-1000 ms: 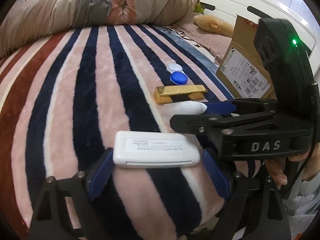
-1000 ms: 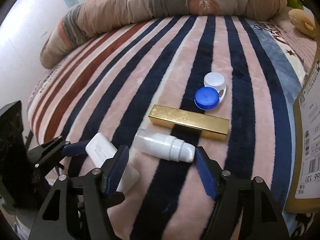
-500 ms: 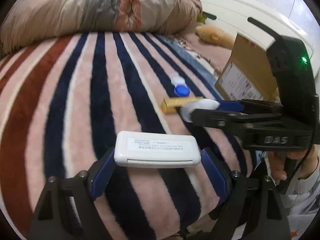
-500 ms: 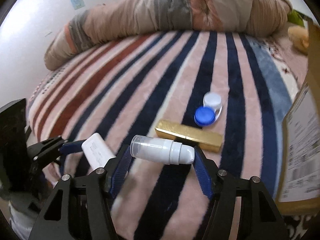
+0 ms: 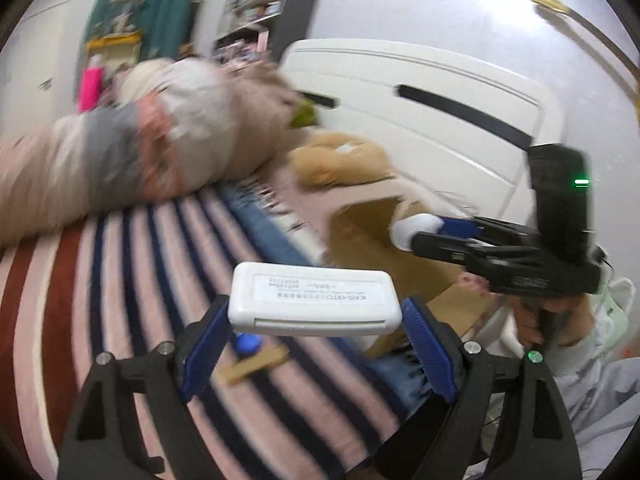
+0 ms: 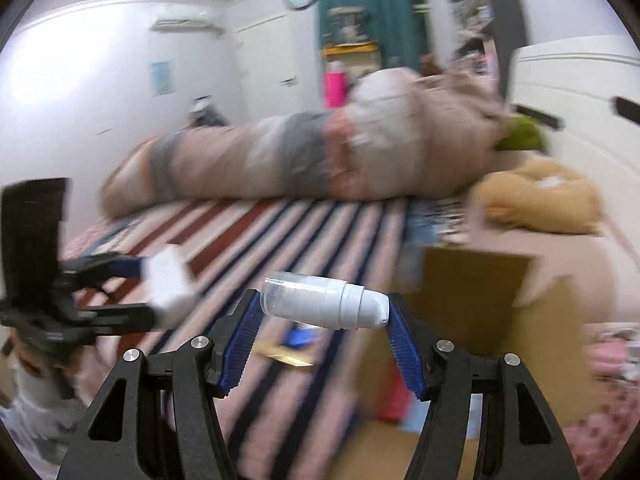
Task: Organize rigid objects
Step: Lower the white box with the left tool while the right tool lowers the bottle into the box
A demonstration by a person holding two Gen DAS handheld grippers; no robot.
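Left gripper (image 5: pixel 316 320) pinches the white case (image 5: pixel 314 298); right gripper (image 6: pixel 324 316) pinches the pump bottle (image 6: pixel 324 300), both aloft. Judging by this, neither is boxed yet, and the gold bar (image 5: pixel 254 364) and blue cap (image 5: pixel 248 344) remain on the blanket (image 5: pixel 60 320)

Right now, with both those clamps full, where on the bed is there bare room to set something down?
The striped blanket is bare on its left, from the rolled quilt towards the camera. It gets crowded near the right edge: the blue cap and gold bar lie there, beside the cardboard box. The plush toy fills the far corner.

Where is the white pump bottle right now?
In the right wrist view, the white pump bottle lies crosswise in the right gripper, lifted above the striped blanket.
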